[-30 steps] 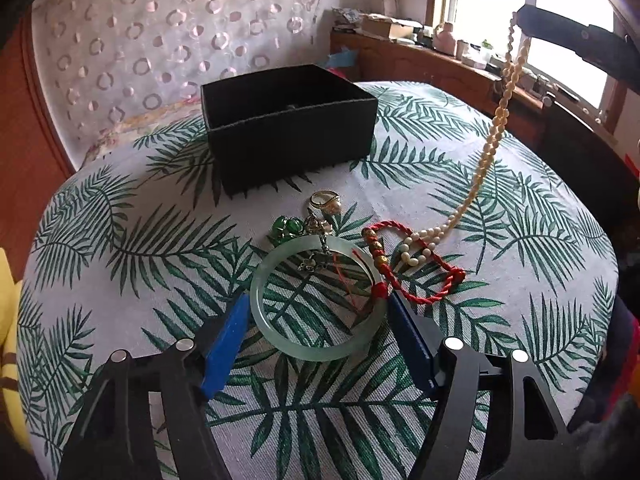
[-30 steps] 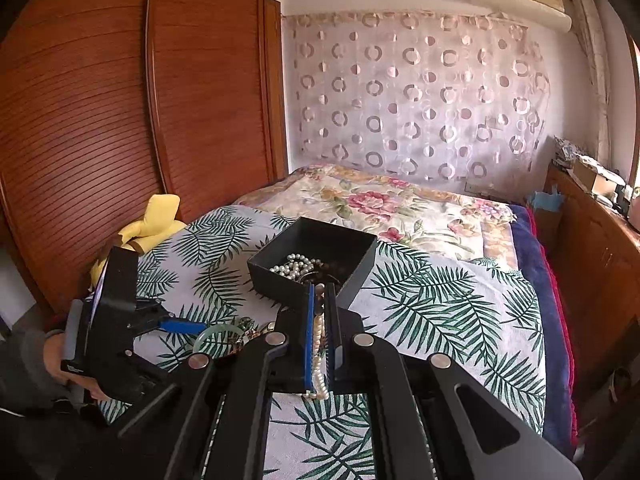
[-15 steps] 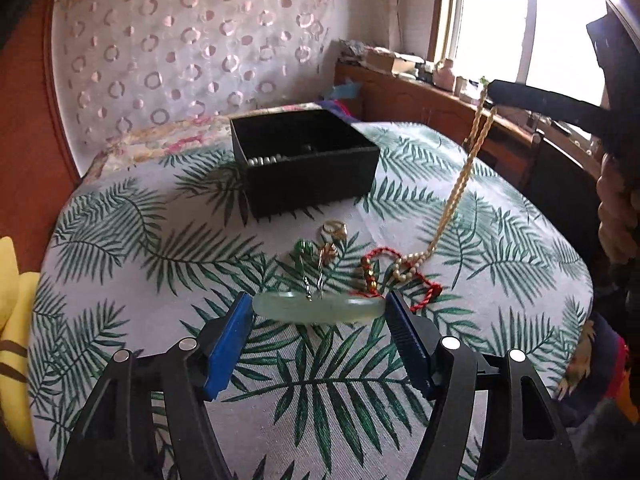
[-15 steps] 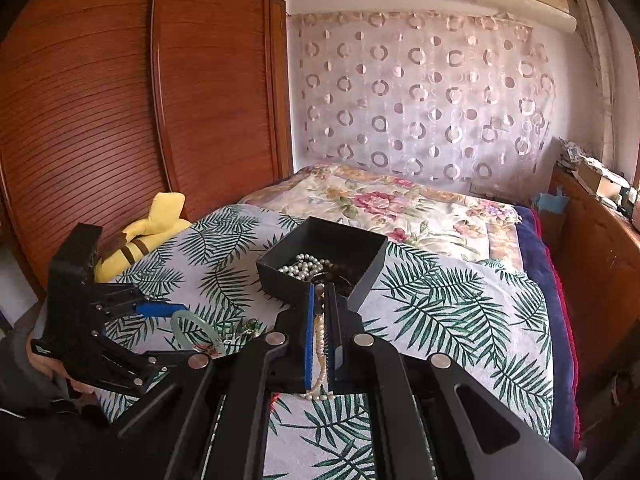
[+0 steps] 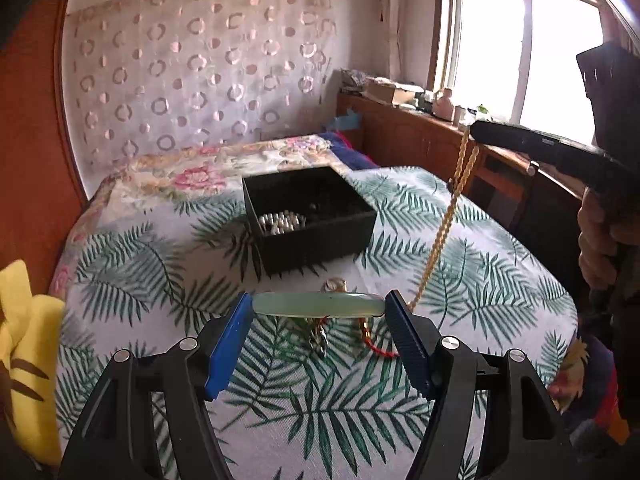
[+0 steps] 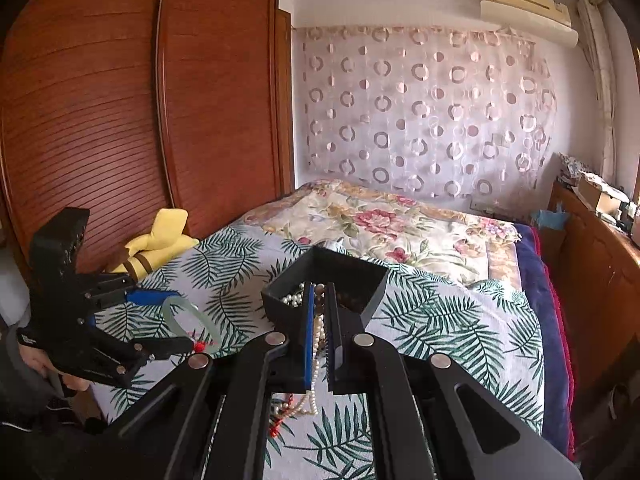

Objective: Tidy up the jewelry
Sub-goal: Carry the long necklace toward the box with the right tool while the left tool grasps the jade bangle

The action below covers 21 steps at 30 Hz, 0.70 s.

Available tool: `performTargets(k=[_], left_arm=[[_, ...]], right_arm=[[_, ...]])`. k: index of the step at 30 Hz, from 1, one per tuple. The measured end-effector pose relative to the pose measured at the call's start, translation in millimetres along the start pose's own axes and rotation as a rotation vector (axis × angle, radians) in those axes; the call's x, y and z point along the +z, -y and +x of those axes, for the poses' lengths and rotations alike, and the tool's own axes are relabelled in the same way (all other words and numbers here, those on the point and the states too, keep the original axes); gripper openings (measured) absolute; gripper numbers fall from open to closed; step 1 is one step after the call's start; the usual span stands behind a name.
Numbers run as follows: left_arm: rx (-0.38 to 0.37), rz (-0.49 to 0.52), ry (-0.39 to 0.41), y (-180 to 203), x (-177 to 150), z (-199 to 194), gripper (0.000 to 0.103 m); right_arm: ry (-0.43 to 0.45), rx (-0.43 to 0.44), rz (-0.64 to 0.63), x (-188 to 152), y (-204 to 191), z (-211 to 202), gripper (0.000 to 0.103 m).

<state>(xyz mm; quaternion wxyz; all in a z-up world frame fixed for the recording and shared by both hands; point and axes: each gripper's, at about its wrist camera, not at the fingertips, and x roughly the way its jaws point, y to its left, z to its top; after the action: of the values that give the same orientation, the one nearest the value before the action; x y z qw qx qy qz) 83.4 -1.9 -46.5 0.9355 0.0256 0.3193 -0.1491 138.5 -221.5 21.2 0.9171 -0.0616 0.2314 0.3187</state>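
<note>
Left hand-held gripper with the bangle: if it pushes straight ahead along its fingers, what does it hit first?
Probably the black box: it sits dead ahead of the left hand-held gripper and its green bangle. Depth is unclear; angled down, it could meet the tablecloth sooner.

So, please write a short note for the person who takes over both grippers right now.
Left gripper: shut on the jade bangle, lifted off the leaf-print cloth.
Right gripper: shut on the bead necklace, its lower end hanging toward the cloth.
Done: pearls lie in the black box.
Left: box the bangle and necklace, then the red cord bracelet, ring and charms.
</note>
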Motion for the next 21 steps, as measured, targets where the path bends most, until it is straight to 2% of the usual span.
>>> performTargets(k=[7,21], left_arm=[[0.022,0.012,0.045,-4.6,22.0,-6.9,0.065],[0.058,0.032,0.079,-6.6,64.0,8.1,0.065]], right_arm=[[0.025,0.011,-0.003,17.2,1.9,0.1,0.005],[0.083,0.003,-0.011,73.1,5.6,8.6,0.005]])
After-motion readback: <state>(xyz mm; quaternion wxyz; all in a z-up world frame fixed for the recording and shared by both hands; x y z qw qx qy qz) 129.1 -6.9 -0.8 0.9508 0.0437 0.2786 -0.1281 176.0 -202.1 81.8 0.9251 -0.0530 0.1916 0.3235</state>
